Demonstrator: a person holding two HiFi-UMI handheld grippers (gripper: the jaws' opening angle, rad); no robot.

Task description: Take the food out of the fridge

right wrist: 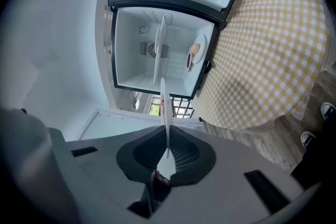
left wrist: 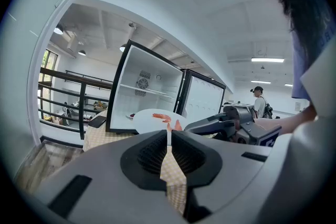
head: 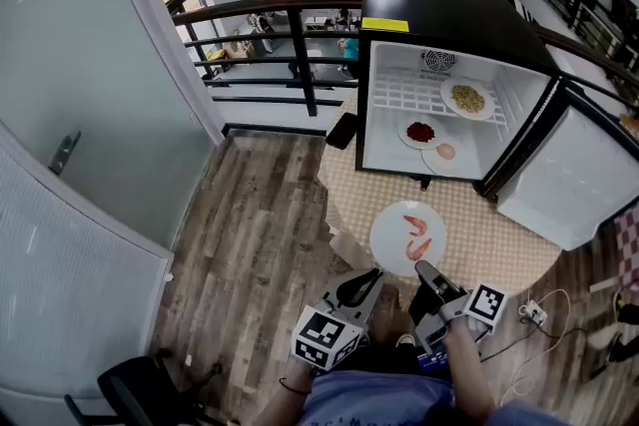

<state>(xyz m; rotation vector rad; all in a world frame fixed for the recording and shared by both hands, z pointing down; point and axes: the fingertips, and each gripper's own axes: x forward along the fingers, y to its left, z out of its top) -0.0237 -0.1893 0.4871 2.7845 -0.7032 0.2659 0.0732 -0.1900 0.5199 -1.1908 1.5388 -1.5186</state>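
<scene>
Grey-brown wood planks cover the floor (head: 260, 214). A dark metal railing (head: 300, 45) runs behind a round desk (head: 499, 244) draped in a yellow-and-white checked cloth (head: 349, 190). At the desk's 12 o'clock stands a boxy black fridge (head: 439, 10) with a smooth white lining, its door (head: 574, 180) swung out toward 3 o'clock. A round plate of pale yellowish food (head: 466, 98) sits on its white wire shelf (head: 409, 93). On the fridge bottom lie a plate of dark red food (head: 420, 132) and, just beside it at 4 o'clock, a plate with a pinkish piece (head: 444, 152).

A round, glossy white plate (head: 389, 239) bearing curled orange-pink shrimp (head: 415, 224) is over the desk's 6 o'clock side, well apart from the fridge.

The right tool (head: 423, 267) meets this plate at the rim's 5 o'clock. Its jaws are closed down on the thin rim, which runs edge-on between the ribbed black pads in the right gripper view. The cloth stands apart from the plate in that view, so the plate looks held clear of the desk.

The left tool (head: 375, 275) sits near the rim's 7 o'clock, just short of it. Its jaws are drawn together to a mere slit with nothing in them. Checked cloth and a sliver of white plate show through the slit.
</scene>
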